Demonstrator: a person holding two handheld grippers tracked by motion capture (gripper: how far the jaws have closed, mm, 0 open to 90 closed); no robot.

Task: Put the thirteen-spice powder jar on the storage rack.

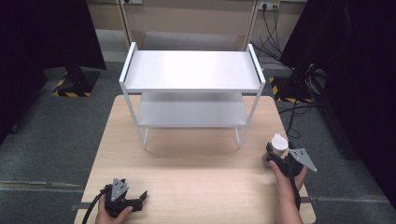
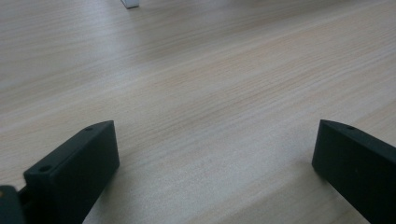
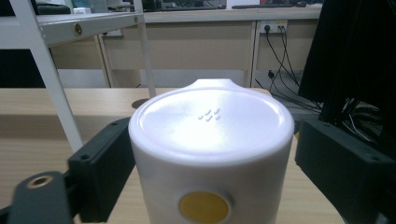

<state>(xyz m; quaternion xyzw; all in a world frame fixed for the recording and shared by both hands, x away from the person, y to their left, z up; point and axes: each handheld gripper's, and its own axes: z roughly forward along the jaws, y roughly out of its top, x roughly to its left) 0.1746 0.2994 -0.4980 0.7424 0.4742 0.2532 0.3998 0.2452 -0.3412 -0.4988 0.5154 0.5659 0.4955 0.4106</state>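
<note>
A white cylindrical plastic container (image 3: pixel 212 154) with a flat lid, a small pour lip and a round yellow mark on its side stands upright near the right edge of the pale wooden table (image 1: pixel 187 168). The right gripper (image 1: pixel 276 156), held level in the person's right hand (image 1: pixel 286 179), has its jaws on either side of it; whether they press it cannot be told. The left gripper (image 1: pixel 140 198) rests near the front left corner, jaws wide apart.

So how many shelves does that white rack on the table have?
2. The top shelf runs across the rack at its upper frame; the lower shelf sits directly beneath it, just above the table.
</note>
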